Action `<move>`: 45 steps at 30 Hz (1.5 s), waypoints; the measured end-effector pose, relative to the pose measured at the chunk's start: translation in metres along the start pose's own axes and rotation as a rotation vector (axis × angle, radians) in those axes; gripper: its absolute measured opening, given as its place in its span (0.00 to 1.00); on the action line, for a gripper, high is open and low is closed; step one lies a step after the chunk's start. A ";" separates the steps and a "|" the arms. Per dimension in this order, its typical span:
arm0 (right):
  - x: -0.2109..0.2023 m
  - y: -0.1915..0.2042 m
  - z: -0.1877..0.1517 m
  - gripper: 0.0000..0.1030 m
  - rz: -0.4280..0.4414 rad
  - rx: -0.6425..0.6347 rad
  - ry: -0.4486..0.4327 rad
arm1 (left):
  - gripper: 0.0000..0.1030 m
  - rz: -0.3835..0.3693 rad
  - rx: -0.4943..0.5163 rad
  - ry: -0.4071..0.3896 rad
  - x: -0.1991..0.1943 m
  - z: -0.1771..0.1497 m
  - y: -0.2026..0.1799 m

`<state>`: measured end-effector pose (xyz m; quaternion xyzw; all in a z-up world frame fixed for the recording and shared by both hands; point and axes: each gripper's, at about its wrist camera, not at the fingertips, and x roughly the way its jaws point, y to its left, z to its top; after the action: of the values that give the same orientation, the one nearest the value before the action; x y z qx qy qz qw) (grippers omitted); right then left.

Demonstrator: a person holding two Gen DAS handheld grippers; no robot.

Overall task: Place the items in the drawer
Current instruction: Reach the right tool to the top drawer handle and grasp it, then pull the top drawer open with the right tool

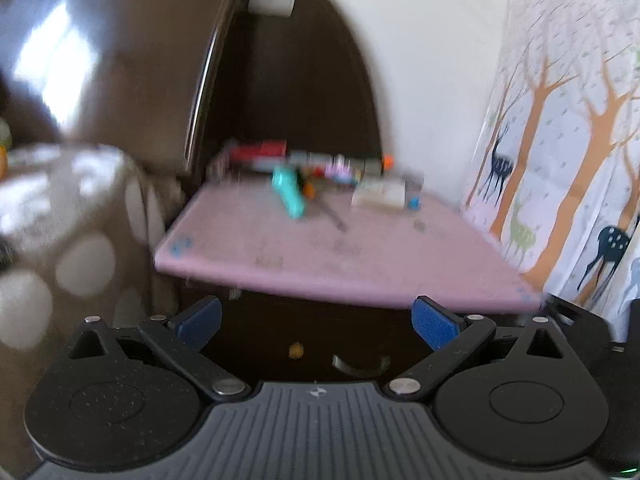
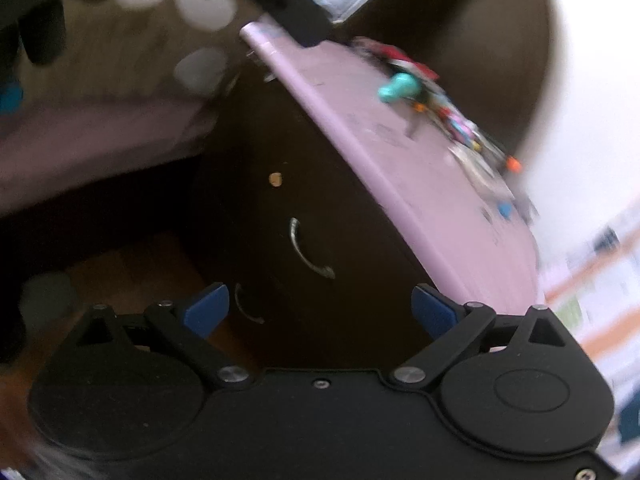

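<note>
Step now: drawer is to be opened first, it seems. Nothing has been picked up yet.
Left gripper [image 1: 316, 322]: fingers spread wide, nothing held. It is pointed at the table edge.
Right gripper [image 2: 320, 306]: fingers spread wide, nothing held. It is tilted and aimed at the dark cabinet front [image 2: 320, 220].
Drawer: looks shut. It is under the pink table top [image 1: 360, 264].
Handles: 2 curved metal ones are seen in the right view. The upper handle [image 2: 308, 250] is well ahead of the fingers. The lower handle [image 2: 246, 306] is near the left finger tip.
Little round spot [image 2: 275, 179]: 1, above the upper handle. Maybe a keyhole, can't tell.
Items: they are lying at the back of the table top, by the wall.
Teal toy [image 1: 289, 191]: 1, the easiest thing to pick out.
Small blue bit [image 1: 414, 202]: 1, by a pale box [image 1: 380, 194].
Orange-tipped thing [image 1: 386, 161]: 1, at the far right of the pile.
Rest of pile: too blurry to be counted.
How to do it well: the right fingers should be put around 1 handle only, w/ the bar in the middle. Then they should be closed and the pull made straight out, not sideways.
Watch out: the table top sticks out over the drawer, so the gripper could be bumped on it.
Left side job: it should be kept free for the teal toy.
</note>
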<state>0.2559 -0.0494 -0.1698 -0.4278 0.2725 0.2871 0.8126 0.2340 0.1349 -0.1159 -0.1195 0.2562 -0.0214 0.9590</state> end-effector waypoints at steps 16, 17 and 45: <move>0.122 0.022 0.018 0.38 0.025 -0.330 0.104 | 0.99 -0.032 0.031 0.001 0.008 -0.005 0.022; 0.127 0.021 0.019 0.34 0.030 -0.338 0.109 | 0.99 -0.029 0.027 -0.002 0.008 -0.005 0.024; 0.023 0.076 0.013 0.33 0.217 -0.375 0.132 | 0.80 -0.005 0.000 -0.081 -0.009 0.001 0.026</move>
<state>0.2214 0.0027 -0.2198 -0.5576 0.3114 0.3896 0.6635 0.2265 0.1614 -0.1168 -0.1208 0.2170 -0.0188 0.9685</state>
